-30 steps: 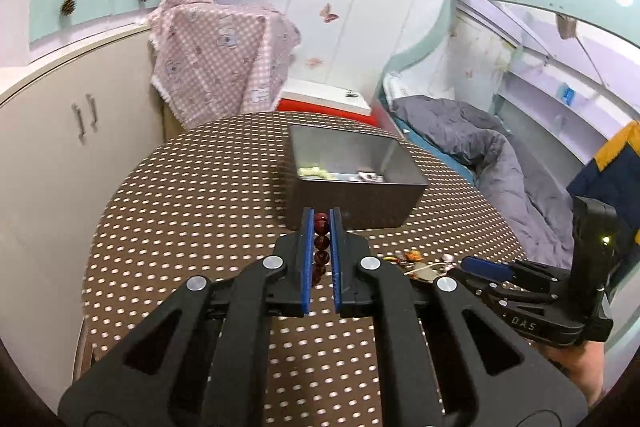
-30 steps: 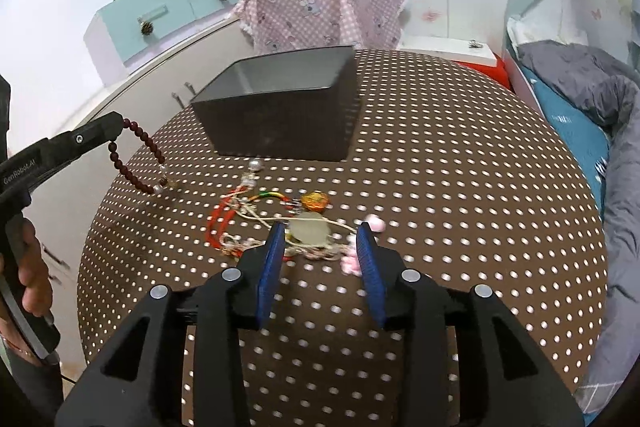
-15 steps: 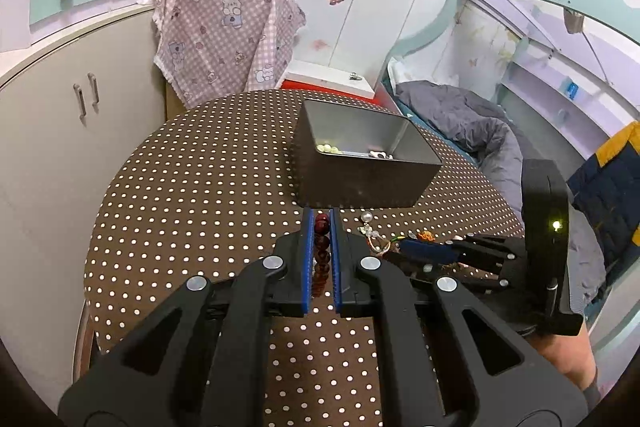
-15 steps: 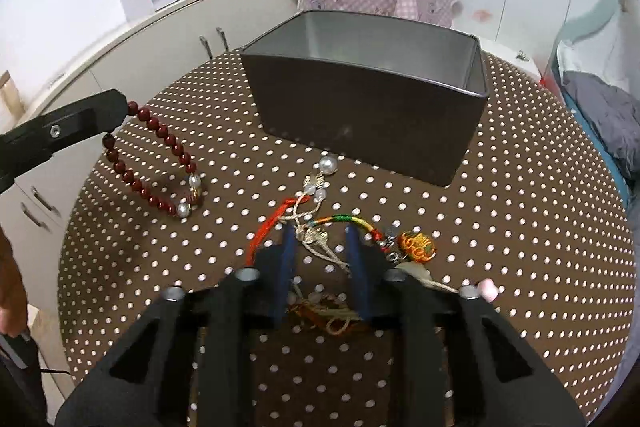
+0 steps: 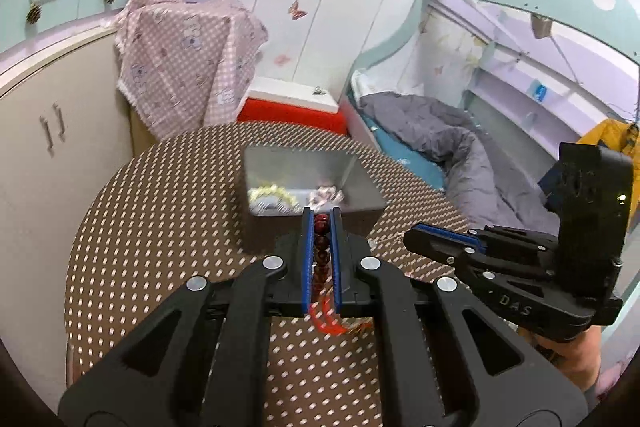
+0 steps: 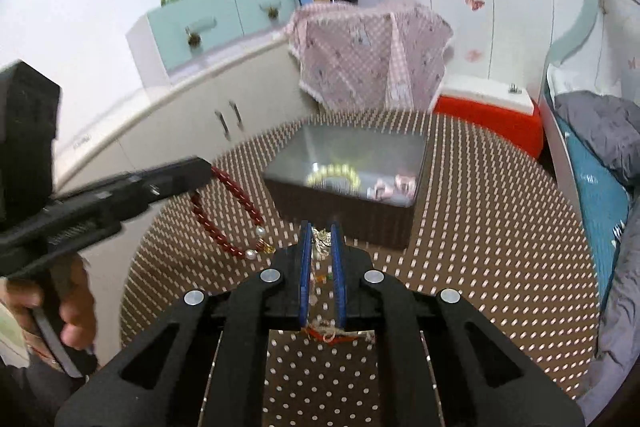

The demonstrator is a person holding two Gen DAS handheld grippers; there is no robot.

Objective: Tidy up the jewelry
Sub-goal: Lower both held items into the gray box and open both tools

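Note:
My left gripper (image 5: 321, 217) is shut on a dark red bead bracelet (image 5: 321, 227); from the right wrist view the bracelet (image 6: 224, 211) hangs in a loop below the left gripper (image 6: 202, 169), above the table. My right gripper (image 6: 321, 229) is shut on a tangle of cord jewelry (image 6: 320, 241), whose red and pale strands (image 6: 334, 335) dangle under the fingers. In the left wrist view the right gripper (image 5: 412, 233) is lifted off the table at the right. A grey metal box (image 6: 348, 211) stands ahead of both, holding a pale green bead bracelet (image 6: 334, 173) and pinkish pieces (image 6: 394, 185).
A round table with a brown dotted cloth (image 6: 480, 227) carries the box. Behind it stand a chair draped in pink checked cloth (image 6: 368, 63), a red and white box (image 6: 488, 107) and a cream cabinet (image 6: 180, 119). A bed with a grey quilt (image 5: 440, 143) lies at the right.
The right gripper closed on the cord jewelry lying on the table and lifted it. Both grippers rose and came nearer the box, the left still carrying the red bracelet.

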